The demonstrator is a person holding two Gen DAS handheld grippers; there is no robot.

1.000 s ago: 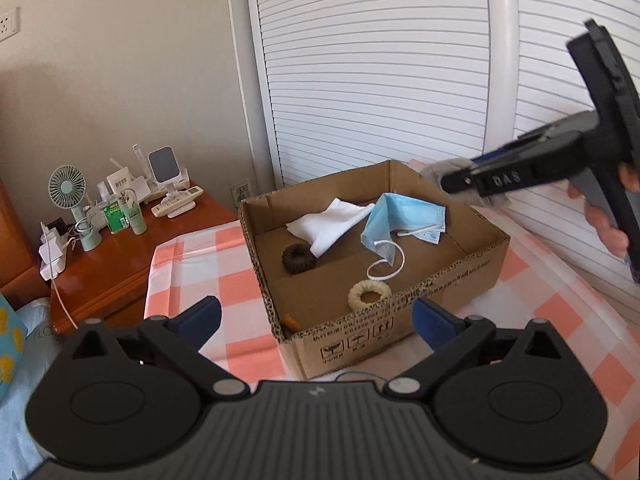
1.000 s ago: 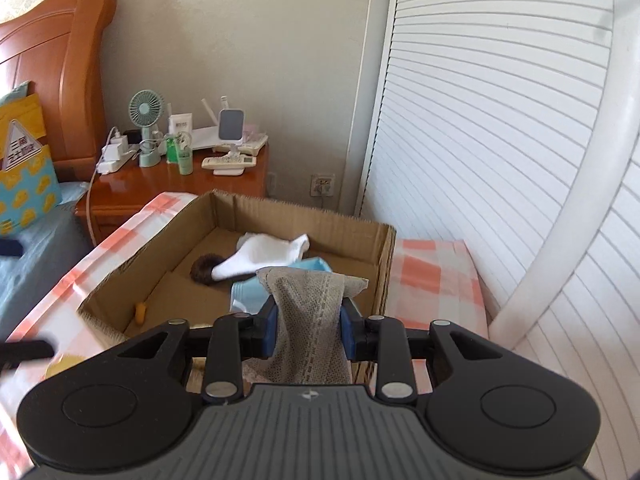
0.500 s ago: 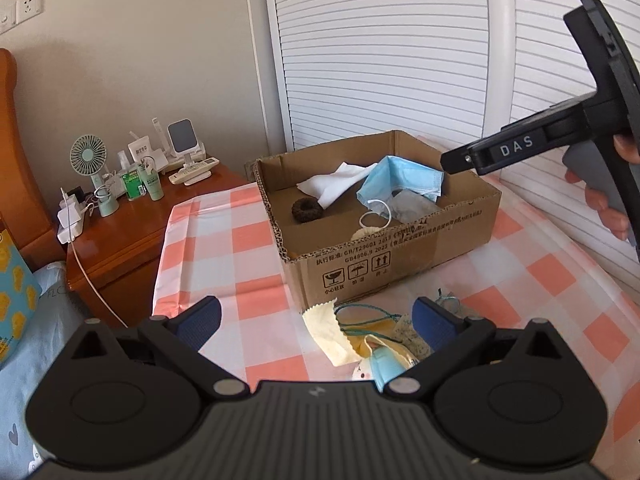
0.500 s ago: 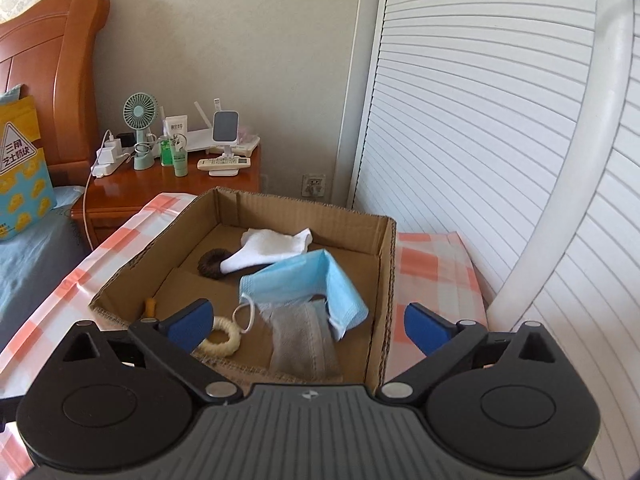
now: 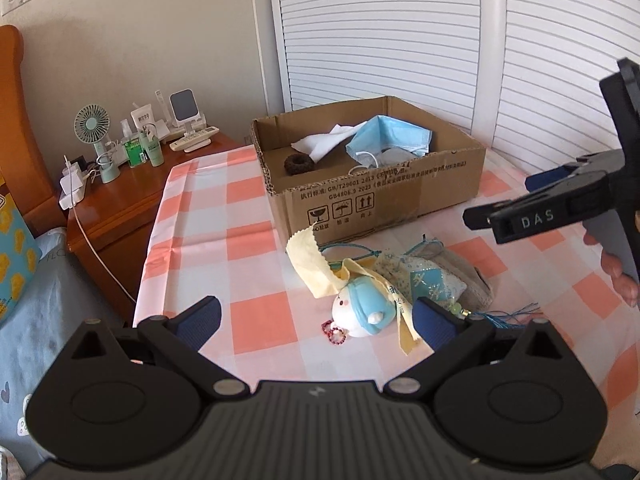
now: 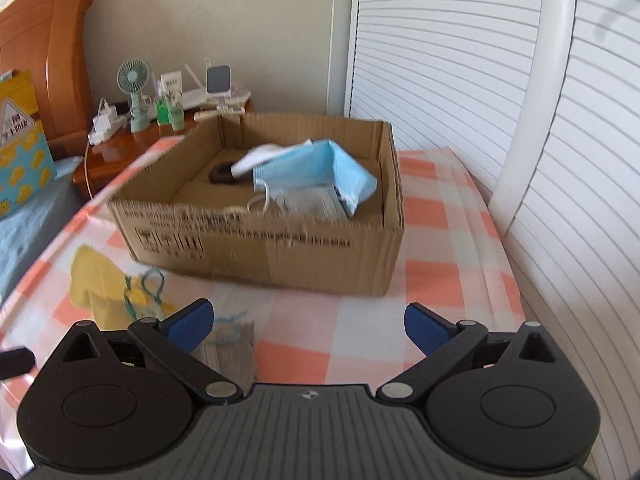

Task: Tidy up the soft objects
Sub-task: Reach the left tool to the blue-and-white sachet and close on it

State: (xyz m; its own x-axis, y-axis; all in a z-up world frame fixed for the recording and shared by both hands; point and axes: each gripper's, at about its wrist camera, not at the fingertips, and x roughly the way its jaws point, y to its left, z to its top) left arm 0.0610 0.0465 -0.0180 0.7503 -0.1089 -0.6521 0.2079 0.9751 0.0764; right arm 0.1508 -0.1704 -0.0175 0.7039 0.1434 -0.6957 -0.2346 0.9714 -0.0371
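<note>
Daylight falling on white louvered doors [image 5: 384, 32], beige wall [image 5: 140, 28], wooden nightstand [image 5: 120, 204] standing beside the bed headboard [image 6: 56, 48]

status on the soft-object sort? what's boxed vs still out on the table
Done: the cardboard box holds a blue face mask, white cloth, dark scrunchie and grey cloth. In hand: nothing; the left gripper and right gripper have their jaws open. Left on the table: plush doll, yellow cloth, blue sachet, beige pouch.
</note>
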